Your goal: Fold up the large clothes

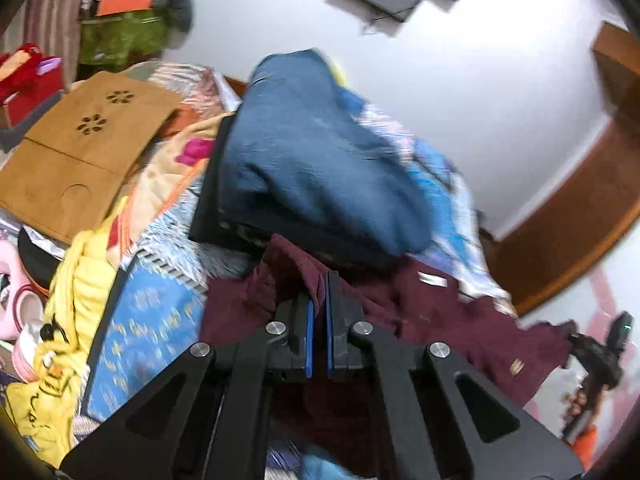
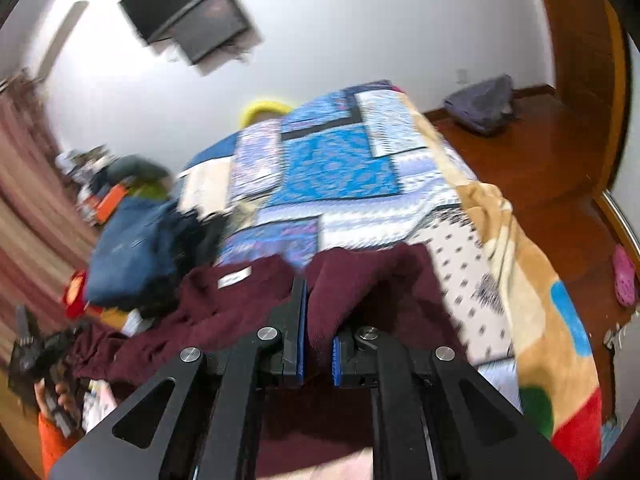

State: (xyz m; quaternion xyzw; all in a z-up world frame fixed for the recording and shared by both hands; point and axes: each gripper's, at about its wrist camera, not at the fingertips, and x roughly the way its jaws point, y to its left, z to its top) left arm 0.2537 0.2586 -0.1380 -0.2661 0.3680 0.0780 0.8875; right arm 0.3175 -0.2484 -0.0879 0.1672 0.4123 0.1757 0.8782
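Both grippers, left gripper (image 1: 319, 280) and right gripper (image 2: 310, 284), pinch the maroon sweater (image 2: 240, 304) edge; it drapes on the bed (image 2: 336, 168), near side, long axis left-right between us.

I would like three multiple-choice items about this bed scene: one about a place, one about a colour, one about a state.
1. Where do the folded blue jeans lie?
A. on the bed, beyond the maroon garment
B. on the wooden floor
C. on the wall screen

2. What colour is the garment that both grippers hold?
A. yellow
B. maroon
C. white

3. How is the left gripper?
A. wide open over the bed
B. shut on the jeans
C. shut on maroon cloth

Answers: 1 A, the jeans rest on the quilt behind the garment. 2 B, the knit is dark red. 3 C, its blue pads pinch a maroon fold; the right gripper does likewise.
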